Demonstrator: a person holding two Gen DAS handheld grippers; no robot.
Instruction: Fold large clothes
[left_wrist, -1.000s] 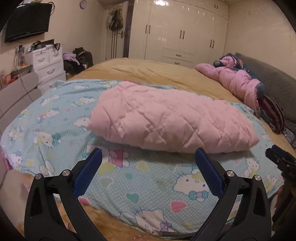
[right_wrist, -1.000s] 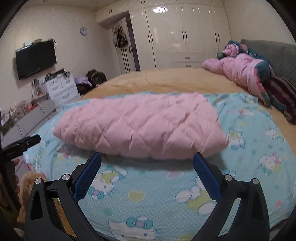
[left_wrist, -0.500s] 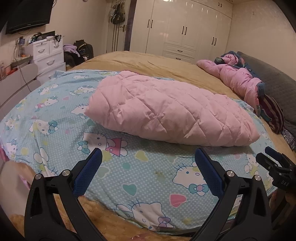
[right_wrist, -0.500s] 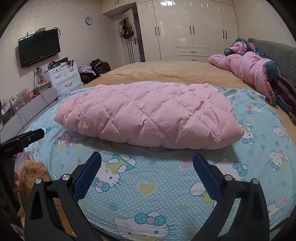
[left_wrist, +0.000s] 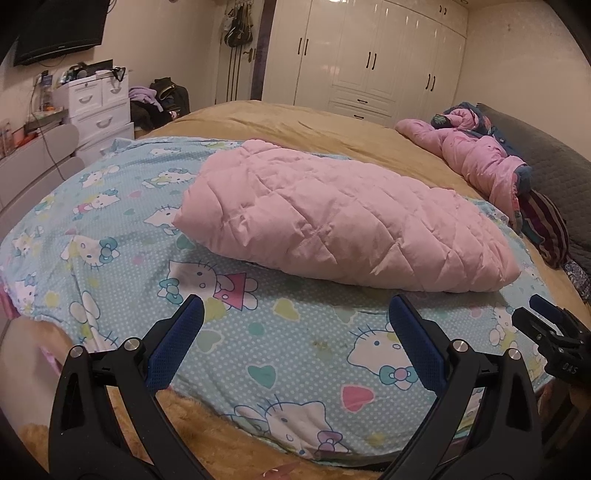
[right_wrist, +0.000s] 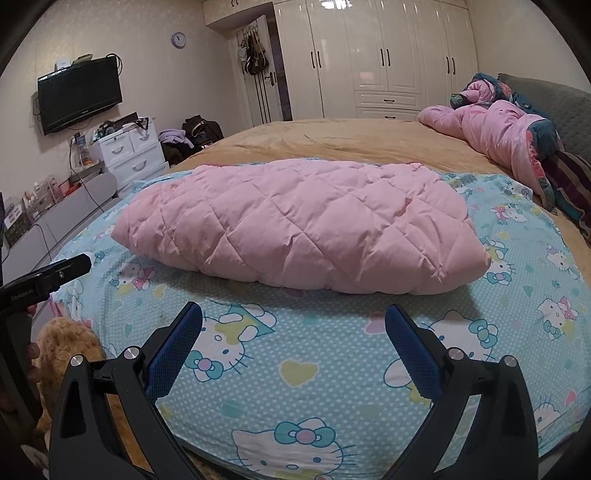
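A pink quilted puffy garment (left_wrist: 343, 225) lies folded in a long bundle on a light blue Hello Kitty sheet (left_wrist: 280, 332); it also shows in the right wrist view (right_wrist: 303, 225) on the same sheet (right_wrist: 295, 354). My left gripper (left_wrist: 295, 325) is open and empty, over the sheet's near edge, short of the garment. My right gripper (right_wrist: 293, 328) is open and empty, also over the sheet in front of the garment. Each gripper shows at the edge of the other's view: the right one (left_wrist: 550, 332) at right, the left one (right_wrist: 48, 277) at left.
The sheet lies on a tan bed cover (right_wrist: 351, 140). Another pink jacket (right_wrist: 498, 136) and a striped cloth (right_wrist: 576, 184) lie by the grey headboard. White drawers (right_wrist: 129, 155), a wall TV (right_wrist: 79, 98) and wardrobes (right_wrist: 388, 55) stand beyond. A brown plush toy (right_wrist: 62, 350) is at lower left.
Both grippers have dropped and moved closer to the bed and the garment. Both stay open and empty. The garment has not moved.
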